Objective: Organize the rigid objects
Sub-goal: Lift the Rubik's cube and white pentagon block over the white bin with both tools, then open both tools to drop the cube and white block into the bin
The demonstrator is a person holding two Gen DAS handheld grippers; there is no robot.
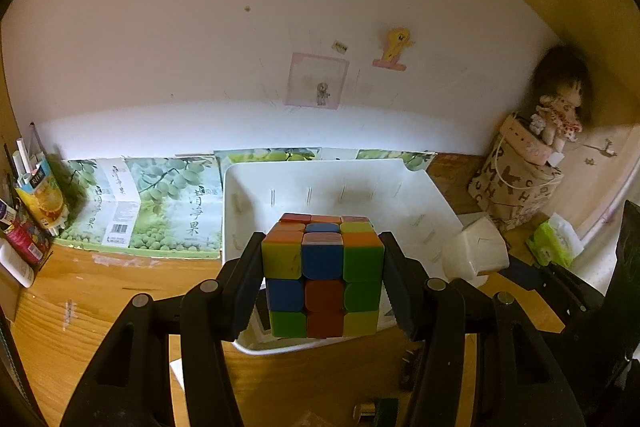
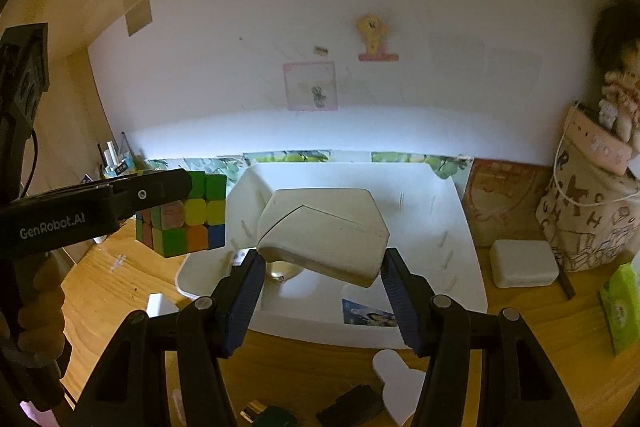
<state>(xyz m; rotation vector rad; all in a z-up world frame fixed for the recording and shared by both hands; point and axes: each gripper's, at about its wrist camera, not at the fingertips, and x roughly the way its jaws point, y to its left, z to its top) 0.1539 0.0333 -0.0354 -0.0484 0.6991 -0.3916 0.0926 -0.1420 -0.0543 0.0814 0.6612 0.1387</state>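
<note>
My left gripper (image 1: 323, 247) is shut on a multicoloured puzzle cube (image 1: 322, 275), with the pads pressing its left and right faces. It holds the cube above the near rim of a white plastic bin (image 1: 320, 167). My right gripper (image 2: 322, 259) is shut on a cream angular case (image 2: 324, 231), held tilted over the bin (image 2: 460, 227). In the right wrist view the cube (image 2: 188, 215) hangs to the left of the bin, with a left finger (image 2: 160, 193) across its top corner. In the left wrist view the case (image 1: 476, 251) shows at the bin's right edge.
A photo card (image 2: 368, 313) lies in the bin. A white box (image 2: 524, 263), a patterned bag (image 2: 588, 219) with a doll and a green tissue pack (image 2: 620, 307) sit right. Green printed boxes (image 1: 160, 203) line the wall. A pen holder (image 1: 32, 203) stands left. Small items (image 2: 400, 375) lie near.
</note>
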